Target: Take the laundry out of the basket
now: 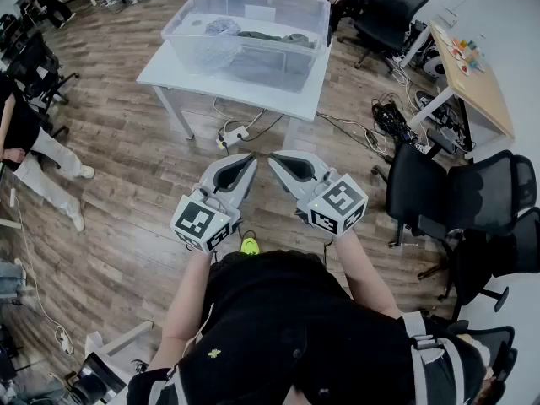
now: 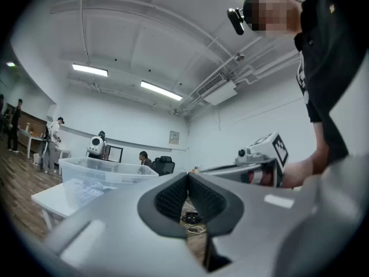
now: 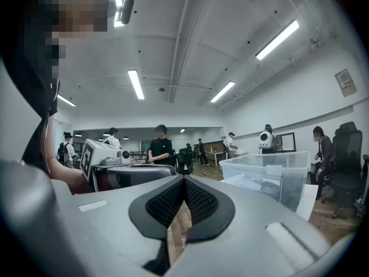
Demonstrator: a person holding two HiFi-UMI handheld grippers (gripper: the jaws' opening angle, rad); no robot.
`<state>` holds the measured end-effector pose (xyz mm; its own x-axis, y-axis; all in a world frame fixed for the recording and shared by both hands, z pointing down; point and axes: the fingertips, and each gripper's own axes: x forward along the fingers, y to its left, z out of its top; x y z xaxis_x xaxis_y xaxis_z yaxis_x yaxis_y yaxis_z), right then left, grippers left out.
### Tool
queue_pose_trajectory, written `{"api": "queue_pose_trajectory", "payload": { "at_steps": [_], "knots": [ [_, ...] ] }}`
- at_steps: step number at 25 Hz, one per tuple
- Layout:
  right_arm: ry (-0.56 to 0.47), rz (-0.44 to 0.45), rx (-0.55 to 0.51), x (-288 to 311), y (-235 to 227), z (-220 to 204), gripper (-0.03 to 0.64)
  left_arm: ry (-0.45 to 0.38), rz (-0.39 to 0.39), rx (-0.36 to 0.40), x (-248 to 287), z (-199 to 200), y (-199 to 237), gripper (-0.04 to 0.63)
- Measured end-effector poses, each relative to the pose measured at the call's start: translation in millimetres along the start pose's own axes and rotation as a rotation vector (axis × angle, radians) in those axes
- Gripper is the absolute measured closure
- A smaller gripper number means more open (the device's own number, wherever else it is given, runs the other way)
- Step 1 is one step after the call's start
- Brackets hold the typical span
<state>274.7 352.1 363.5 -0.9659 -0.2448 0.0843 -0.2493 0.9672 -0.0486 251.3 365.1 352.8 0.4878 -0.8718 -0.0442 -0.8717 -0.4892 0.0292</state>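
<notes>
Fingers (image 2: 170,199) of the left gripper (image 1: 247,160) and right gripper (image 1: 277,159) are sitting pressed shut and empty, well apart from the crumpled grey laundry (image 1: 261,36) lying in the clear plastic basket (image 1: 190,53) on the white table (image 1: 160,74).

No word, brand or number can be read anywhere. The nearest thing to print is the black-and-white square markers. One sits on the left cube (image 1: 202,223) of the left gripper (image 1: 251,159), and one on the right cube (image 1: 336,203) of the right gripper (image 1: 272,159). They are patterns, not letters. A white label (image 1: 260,13) sticks to the far wall of the clear basket (image 1: 190,49) on the worktop (image 1: 169,76), but nothing on it is legible. A small framed notice (image 2: 174,136) hangs on the wall in the left gripper view, too small to read. The wall sign (image 3: 345,81) in the right gripper view is just as unreadable. A tiny yellow mark (image 1: 213,353) on the person's black shirt cannot be made out.
</notes>
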Motion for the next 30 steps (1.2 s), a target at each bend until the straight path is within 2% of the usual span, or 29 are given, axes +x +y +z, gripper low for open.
{"api": "queue_pose_trajectory", "payload": {
  "at_steps": [30],
  "knots": [
    [0.026,0.050,0.027,41,0,-4,0.617,-0.003,0.020,-0.024,-7,0,41,0.598]
  ]
}}
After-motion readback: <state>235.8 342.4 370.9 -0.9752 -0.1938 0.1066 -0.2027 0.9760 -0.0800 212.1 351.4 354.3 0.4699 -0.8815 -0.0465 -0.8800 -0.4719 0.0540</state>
